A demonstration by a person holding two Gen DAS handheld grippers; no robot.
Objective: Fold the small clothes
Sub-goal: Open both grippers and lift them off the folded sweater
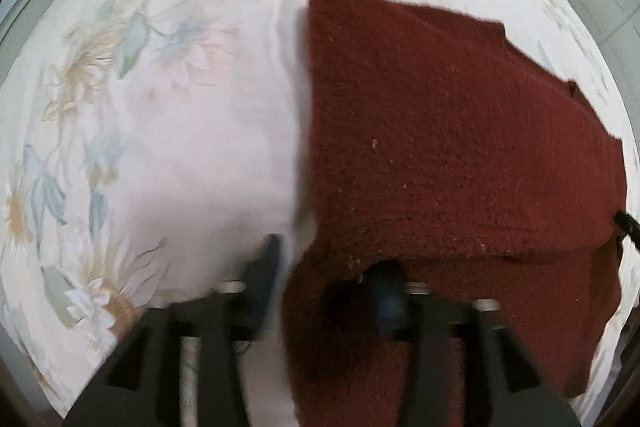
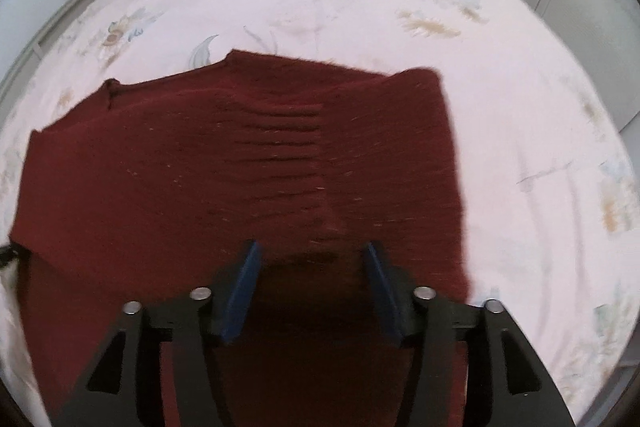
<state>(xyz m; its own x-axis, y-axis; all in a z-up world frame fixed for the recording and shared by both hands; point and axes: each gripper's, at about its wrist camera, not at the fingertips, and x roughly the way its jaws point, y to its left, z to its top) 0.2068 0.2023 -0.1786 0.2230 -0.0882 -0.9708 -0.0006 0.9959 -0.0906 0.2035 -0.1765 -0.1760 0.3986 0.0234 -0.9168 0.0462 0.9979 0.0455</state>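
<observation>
a dark red knitted garment (image 2: 224,163) lies spread on a bed cover (image 2: 500,75) printed with pale flowers; no container shows in either view. in the right wrist view the garment fills the middle and lower left of the frame, with a ridged fold down its centre. the right gripper (image 2: 312,267) stands at bottom centre above the near hem, its blue pads (image 2: 244,291) wide apart and nothing pinched between them. in the left wrist view the garment (image 1: 440,131) covers the right half. the left gripper (image 1: 324,267) sits at the bottom, jaws parted, one blurred finger (image 1: 268,267) over bare cover and the other at the garment's near edge; whether it touches the cloth cannot be told.
</observation>
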